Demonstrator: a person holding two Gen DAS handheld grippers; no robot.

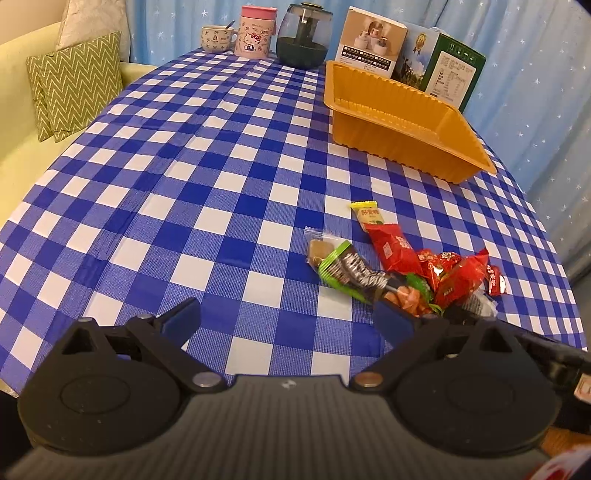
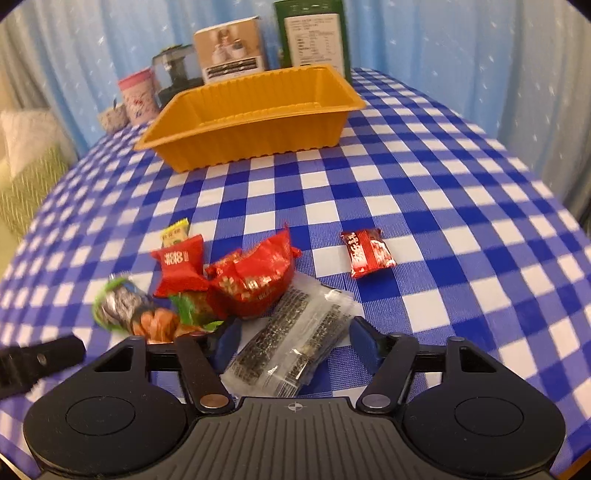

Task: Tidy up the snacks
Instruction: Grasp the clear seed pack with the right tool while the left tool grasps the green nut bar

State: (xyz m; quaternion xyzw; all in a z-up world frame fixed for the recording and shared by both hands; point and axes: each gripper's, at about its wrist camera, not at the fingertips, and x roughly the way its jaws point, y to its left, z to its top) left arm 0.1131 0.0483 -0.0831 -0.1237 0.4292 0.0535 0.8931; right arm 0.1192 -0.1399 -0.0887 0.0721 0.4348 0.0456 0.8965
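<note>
Through the left wrist camera I see my left gripper [image 1: 286, 314] low over the near edge of the table [image 1: 207, 192], which is covered in blue-and-white check. Its fingers stand wide apart with only bare cloth between them. Its right finger [image 1: 393, 319] is just beside the pile of snacks [image 1: 402, 266] near the near right corner. I cannot tell whether it touches a wrapper. A yellow-ended packet [image 1: 365, 216] sits at the far side of the pile, and a green-and-black packet [image 1: 341, 269] lies at its left. The orange tray [image 1: 402, 144] stands along the right edge toward the far end, well apart from the pile and holding no snacks. Behind it are boxes [image 1: 373, 40]. A mug [image 1: 218, 37], a pink canister [image 1: 256, 31] and a dark jar [image 1: 303, 35] line the far edge.

Through the right wrist camera, my right gripper [image 2: 293, 336] has a clear packet of dark seaweed strips [image 2: 291, 343] between its fingers. The jaws are partly closed and flank the packet closely. I cannot tell if the pads press on it. The red wrappers [image 2: 251, 277] lie heaped just left of it. One red packet [image 2: 367, 253] sits alone to the right. The tray [image 2: 255, 136] stands toward the far edge.
</note>
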